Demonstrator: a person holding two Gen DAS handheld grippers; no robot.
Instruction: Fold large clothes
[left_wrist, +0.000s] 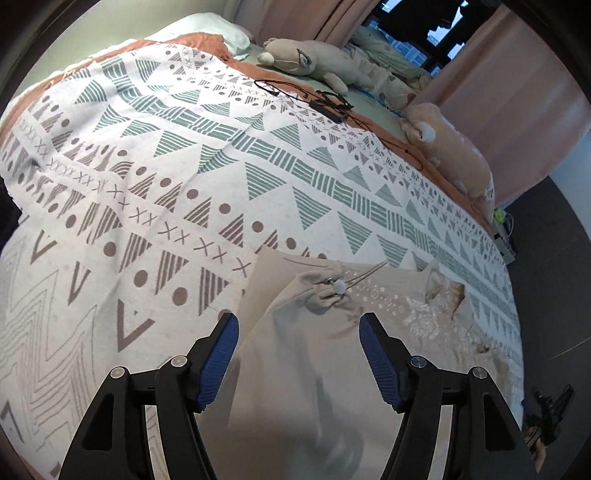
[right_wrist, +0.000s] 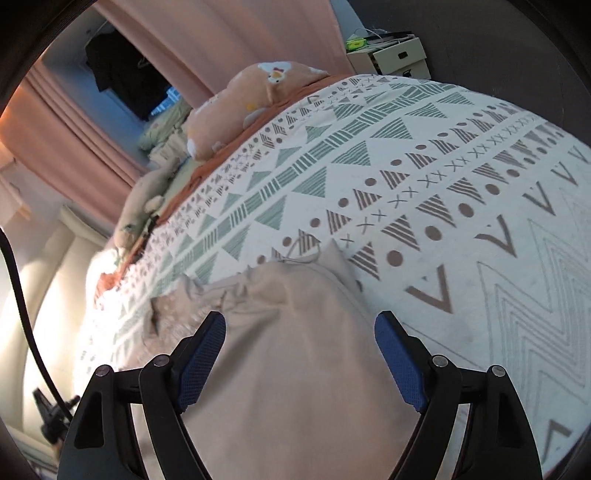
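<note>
Both grippers, left (left_wrist: 298, 325) and right (right_wrist: 300, 325), are hovering, jaws open, over the crumpled beige garment (left_wrist: 295, 369); folding is barely begun.

Your garment (left_wrist: 295, 354) lies on the blanket (left_wrist: 184, 177) at the bed's near edge, under both open grippers (left_wrist: 299, 325) (right_wrist: 300, 325). Along the far edge you have two plush toys (left_wrist: 314, 61) (left_wrist: 447, 147), with a cable (left_wrist: 328, 105) between them on the blanket.
</note>
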